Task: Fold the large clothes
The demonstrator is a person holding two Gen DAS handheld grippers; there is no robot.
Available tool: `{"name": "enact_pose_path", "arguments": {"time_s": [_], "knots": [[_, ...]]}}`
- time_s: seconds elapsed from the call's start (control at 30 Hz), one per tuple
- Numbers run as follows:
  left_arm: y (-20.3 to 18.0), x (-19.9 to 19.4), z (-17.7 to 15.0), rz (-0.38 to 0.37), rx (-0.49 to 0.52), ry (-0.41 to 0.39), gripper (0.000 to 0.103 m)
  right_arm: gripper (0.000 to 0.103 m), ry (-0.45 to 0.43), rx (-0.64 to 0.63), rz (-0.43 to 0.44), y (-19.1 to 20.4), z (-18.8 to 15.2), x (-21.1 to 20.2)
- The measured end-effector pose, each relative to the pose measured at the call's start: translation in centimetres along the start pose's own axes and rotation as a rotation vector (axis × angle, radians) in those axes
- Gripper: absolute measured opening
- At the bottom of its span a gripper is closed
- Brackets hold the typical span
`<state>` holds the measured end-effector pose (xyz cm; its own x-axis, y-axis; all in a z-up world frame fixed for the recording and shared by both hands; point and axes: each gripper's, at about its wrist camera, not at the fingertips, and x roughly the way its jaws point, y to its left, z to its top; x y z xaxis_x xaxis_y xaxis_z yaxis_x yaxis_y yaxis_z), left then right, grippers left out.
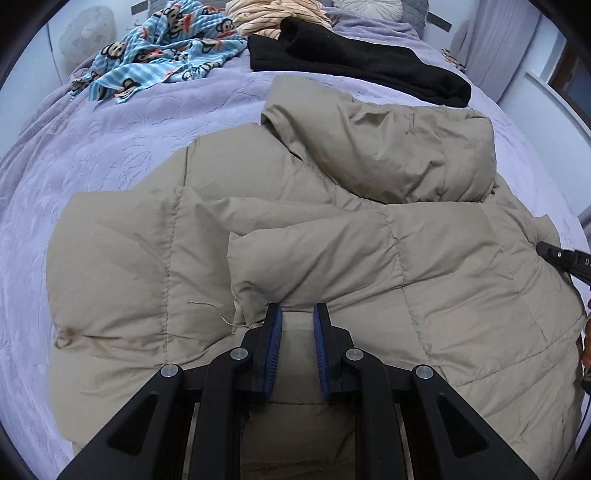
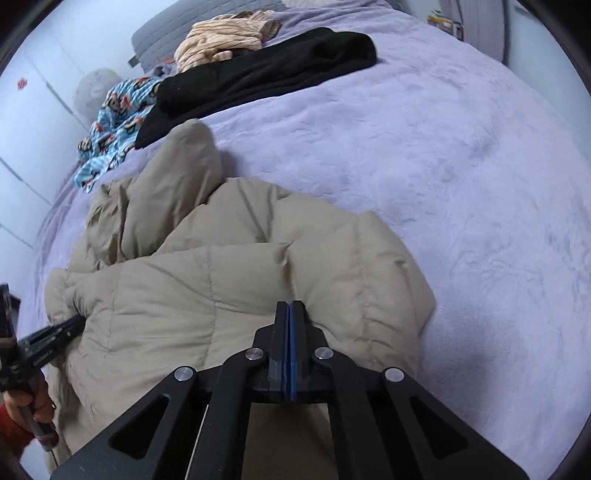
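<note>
**Tan puffer jacket spread on the bed, one gripper parted, one pressed together**

A tan quilted jacket (image 1: 332, 240) fills the middle and lower part of the left wrist view, lying on a lavender bed cover (image 1: 110, 147), its hood bunched toward the upper right. The left gripper (image 1: 297, 314) sits at lower centre, its blue-padded fingers (image 1: 274, 332) spread apart with the tips at a folded edge of the jacket, nothing between them. In the right wrist view the right gripper (image 2: 291, 306) is at lower centre, its fingers pressed together over the jacket; whether any fabric is caught between them cannot be told. At the top of the left view lie a black garment (image 1: 362, 62), a blue monkey-print cloth (image 1: 159, 55) and a striped peach garment (image 1: 258, 14).
</note>
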<state>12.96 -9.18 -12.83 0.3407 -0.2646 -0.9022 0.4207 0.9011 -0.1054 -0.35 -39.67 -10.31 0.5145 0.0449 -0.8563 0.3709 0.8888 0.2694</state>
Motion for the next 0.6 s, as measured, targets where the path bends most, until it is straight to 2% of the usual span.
{"name": "enact_pose_path", "arguments": {"time_s": [0.07, 0.13, 0.23, 0.33, 0.43, 0.5, 0.57, 0.6], "knots": [[0.1, 0.1, 0.1, -0.007, -0.006, 0.007, 0.020, 0.000, -0.023, 0.086, 0.010, -2.2, 0.0, -0.6], [0.4, -0.8, 0.5, 0.008, -0.026, 0.018, 0.020, 0.000, -0.043, 0.136, -0.026, -3.4, 0.2, -1.6], [1.0, -3.5, 0.8, 0.048, -0.056, -0.028, 0.020, 0.003, -0.054, 0.190, -0.089, -4.2, 0.0, -4.0], [1.6, -5.7, -0.1, 0.032, -0.073, -0.048, 0.020, 0.005, -0.082, 0.125, -0.078, -2.9, -1.6, -7.4], [1.4, -5.0, -1.6, 0.068, -0.031, -0.007, 0.020, 0.004, -0.071, 0.036, -0.061, -0.7, -4.2, -9.0], [1.4, -3.4, -2.6, 0.101, -0.020, 0.033, 0.020, 0.004, -0.034, 0.020, -0.059, -0.3, -5.6, -8.4], [1.9, -2.2, -3.2, 0.089, -0.037, 0.032, 0.020, 0.004, -0.003, 0.042, -0.079, -0.7, -6.9, -6.8], [2.1, -1.8, -3.3, 0.082, -0.047, 0.029, 0.020, 0.004, 0.014, 0.077, -0.062, -1.4, -7.3, -5.8]]}}
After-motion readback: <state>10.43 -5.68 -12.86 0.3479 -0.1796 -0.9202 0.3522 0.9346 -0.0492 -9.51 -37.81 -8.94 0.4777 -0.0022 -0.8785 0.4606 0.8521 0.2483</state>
